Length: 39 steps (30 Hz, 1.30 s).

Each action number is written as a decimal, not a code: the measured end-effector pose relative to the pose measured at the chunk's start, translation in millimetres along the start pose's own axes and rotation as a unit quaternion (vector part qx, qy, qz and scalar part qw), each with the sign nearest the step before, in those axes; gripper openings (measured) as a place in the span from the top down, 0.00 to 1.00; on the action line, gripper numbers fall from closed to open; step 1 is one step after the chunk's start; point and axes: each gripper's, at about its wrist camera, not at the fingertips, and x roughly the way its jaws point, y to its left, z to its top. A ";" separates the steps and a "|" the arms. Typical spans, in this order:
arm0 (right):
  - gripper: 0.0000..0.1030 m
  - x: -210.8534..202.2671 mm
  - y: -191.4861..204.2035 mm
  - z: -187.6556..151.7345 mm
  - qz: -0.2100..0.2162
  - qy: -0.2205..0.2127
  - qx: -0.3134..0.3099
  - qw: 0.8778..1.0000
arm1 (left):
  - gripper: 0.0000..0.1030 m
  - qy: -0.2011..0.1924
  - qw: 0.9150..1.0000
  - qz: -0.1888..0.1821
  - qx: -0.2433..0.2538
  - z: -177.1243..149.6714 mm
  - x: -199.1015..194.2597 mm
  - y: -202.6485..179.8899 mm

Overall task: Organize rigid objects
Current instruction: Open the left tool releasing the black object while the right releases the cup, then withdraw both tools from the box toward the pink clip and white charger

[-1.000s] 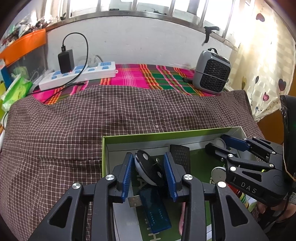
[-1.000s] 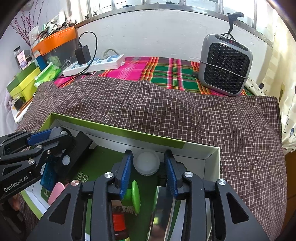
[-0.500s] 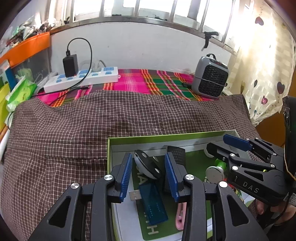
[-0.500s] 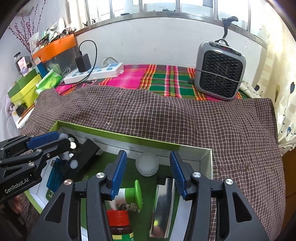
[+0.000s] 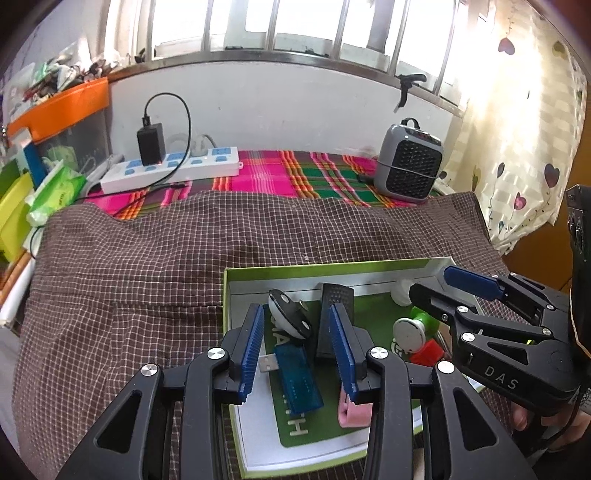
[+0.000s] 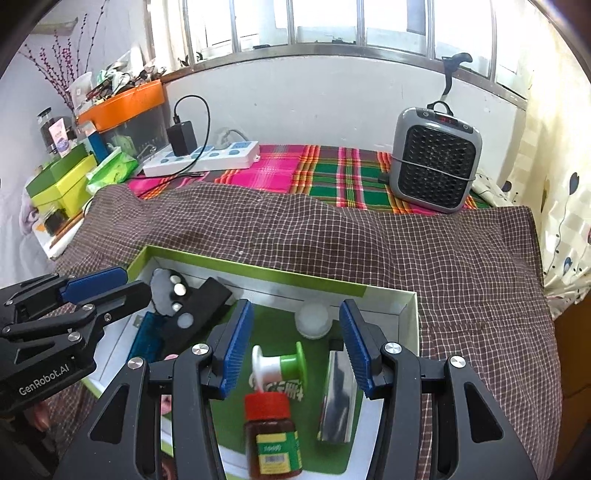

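Brown checked cloth (image 5: 155,280) covers the near part of the bed, and a pink and green plaid blanket (image 6: 325,173) shows beyond it along the white wall under a barred window (image 5: 295,22). A white power strip (image 5: 173,170) with a black charger plugged in lies at the far left edge of the blanket; a grey fan heater (image 6: 436,162) stands at the far right. An orange-lidded bin (image 6: 125,107) and green boxes crowd the left side, and a heart-print curtain (image 5: 524,147) hangs at the right.

At the cloth's near edge sits a shallow green-rimmed cardboard box (image 5: 332,266). In its left half lie a black and white round gadget (image 5: 288,317), a black ribbed bar (image 5: 334,321), a translucent blue USB stick (image 5: 293,380) and a pink clip (image 5: 354,411). In its right half are a white round lid (image 6: 314,320), a green and white spool (image 6: 280,363), a red-capped brown bottle (image 6: 271,432) and a shiny silver bar (image 6: 338,398).

Left gripper (image 5: 299,354) hangs over the left half, jaws partly open and holding nothing. Right gripper (image 6: 295,354) hangs over the right half; its jaws have just been opening, wide apart with the lid and spool below, untouched.

Pink clip is half hidden behind a left finger. The bottle's label print is too blurred to read, and the box's near edge is cut off by the gripper frames. A fingertip (image 5: 519,417) shows under the right gripper.
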 end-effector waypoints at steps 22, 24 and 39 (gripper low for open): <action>0.52 -60.3 18.4 -39.4 0.010 -0.031 0.006 0.999 | 0.65 -0.034 0.999 0.001 -0.014 -40.0 -59.9 0.0; 0.52 -65.8 20.4 -44.1 0.011 -0.034 0.006 0.999 | 0.65 -0.037 0.999 -0.002 -0.018 -45.4 -65.9 1.0; 0.51 -70.8 30.8 -90.6 0.013 -0.005 0.021 1.000 | 0.65 -0.028 0.998 -0.014 -0.054 -85.6 -81.0 17.9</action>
